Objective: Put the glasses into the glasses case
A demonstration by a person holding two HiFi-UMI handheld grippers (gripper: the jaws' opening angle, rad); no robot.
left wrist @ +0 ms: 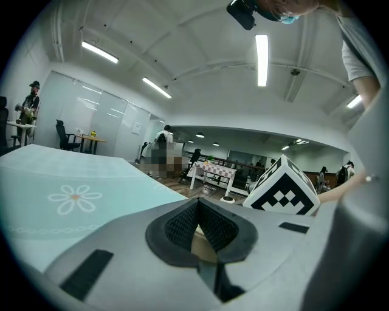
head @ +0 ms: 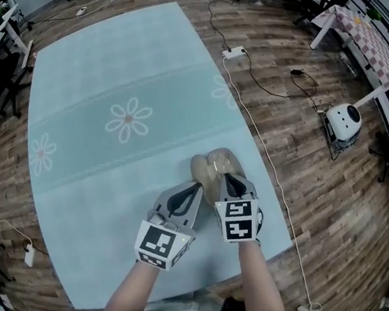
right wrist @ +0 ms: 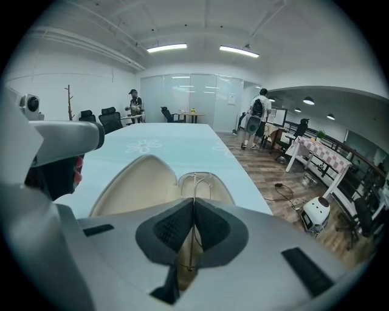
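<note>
At the near edge of the pale blue table (head: 120, 72) with its daisy pattern, an open beige glasses case (head: 203, 170) lies just ahead of both grippers. The right gripper (head: 232, 184) has its jaws pressed together on the thin metal frame of the glasses (right wrist: 196, 180), which sit over the right half of the open case, a lens rim showing just past the pads. The left gripper (head: 191, 192) meets the case's left side; its jaws are closed, with the case's beige material pinched between them in the left gripper view. On the wooden floor to the right stands a small white round device (head: 344, 120).
</note>
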